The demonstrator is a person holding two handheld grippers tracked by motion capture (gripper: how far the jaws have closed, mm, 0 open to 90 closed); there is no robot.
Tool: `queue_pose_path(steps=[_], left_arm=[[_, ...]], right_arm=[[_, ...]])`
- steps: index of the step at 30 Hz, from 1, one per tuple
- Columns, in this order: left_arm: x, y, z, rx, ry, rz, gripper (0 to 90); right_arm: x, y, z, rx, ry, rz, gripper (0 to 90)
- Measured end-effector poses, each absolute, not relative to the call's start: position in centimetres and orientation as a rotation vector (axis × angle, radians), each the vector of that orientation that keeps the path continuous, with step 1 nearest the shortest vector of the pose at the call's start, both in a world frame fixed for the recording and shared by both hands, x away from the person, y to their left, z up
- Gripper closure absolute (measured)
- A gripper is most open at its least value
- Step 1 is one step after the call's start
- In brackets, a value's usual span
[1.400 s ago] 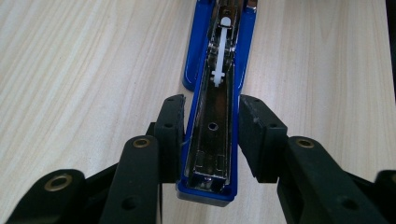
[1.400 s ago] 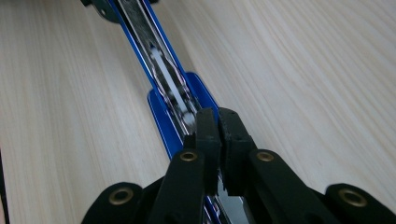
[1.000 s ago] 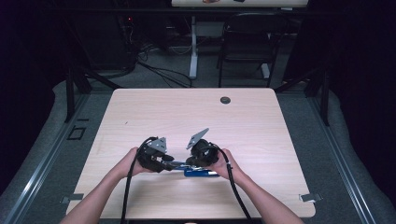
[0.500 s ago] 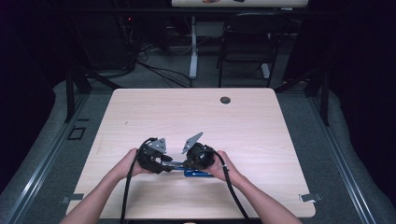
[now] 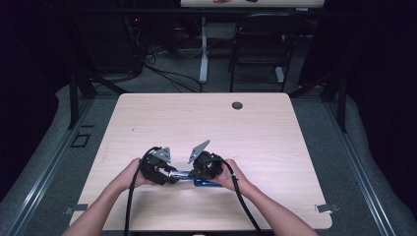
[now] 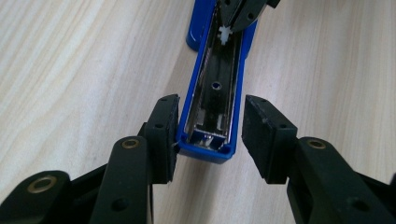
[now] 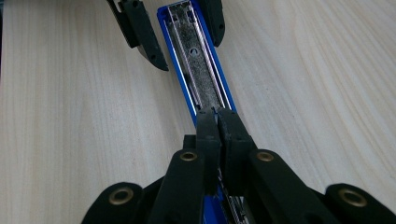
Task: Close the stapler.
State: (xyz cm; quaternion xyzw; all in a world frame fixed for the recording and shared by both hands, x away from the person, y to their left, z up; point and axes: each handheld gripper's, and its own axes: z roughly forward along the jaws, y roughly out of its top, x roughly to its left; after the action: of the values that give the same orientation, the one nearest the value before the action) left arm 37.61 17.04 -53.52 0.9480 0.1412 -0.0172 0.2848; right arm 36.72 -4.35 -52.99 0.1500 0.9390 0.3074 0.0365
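A blue stapler (image 5: 204, 183) lies opened on the table near its front edge, its metal staple channel (image 6: 212, 93) facing up. My left gripper (image 5: 172, 176) straddles the stapler's front end (image 6: 205, 149). Its jaws have just been opening: one pad (image 6: 163, 126) rests against the blue side and the other pad (image 6: 264, 130) stands clear of it. My right gripper (image 7: 217, 114) comes from the opposite end, over the channel (image 7: 198, 60). In the left gripper view its shut tips pinch the small white pusher (image 6: 225, 33).
The light wooden table (image 5: 275, 137) has a black grommet (image 5: 237, 105) near its far edge and a metal clip (image 5: 324, 208) at the front right corner. A chair (image 5: 260, 44) and cables stand on the floor beyond the table.
The right gripper has edged slightly toward the left one in the high view. Both hands otherwise keep their places over the stapler.
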Motion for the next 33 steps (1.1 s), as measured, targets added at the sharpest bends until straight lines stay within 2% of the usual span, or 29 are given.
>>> queue_pose_path(steps=[8, 22, 30, 33], left_arm=[[37.5, 17.2, -53.4, 2.526, 0.369, -0.017, 61.4], [37.3, 17.6, -51.8, 2.367, 0.353, -0.026, 62.5], [36.9, 17.0, -51.1, 2.301, 0.353, 0.022, 62.6], [36.4, 16.3, -50.5, 2.308, 0.336, 0.092, 62.1]], right_arm=[[36.6, -4.1, -52.9, 0.457, 2.878, 0.951, 88.0], [36.6, -4.2, -52.0, 0.452, 2.846, 0.969, 87.9], [36.5, -4.6, -51.6, 0.451, 2.830, 0.996, 87.8], [36.5, -4.9, -51.3, 0.453, 2.825, 1.001, 87.8]])
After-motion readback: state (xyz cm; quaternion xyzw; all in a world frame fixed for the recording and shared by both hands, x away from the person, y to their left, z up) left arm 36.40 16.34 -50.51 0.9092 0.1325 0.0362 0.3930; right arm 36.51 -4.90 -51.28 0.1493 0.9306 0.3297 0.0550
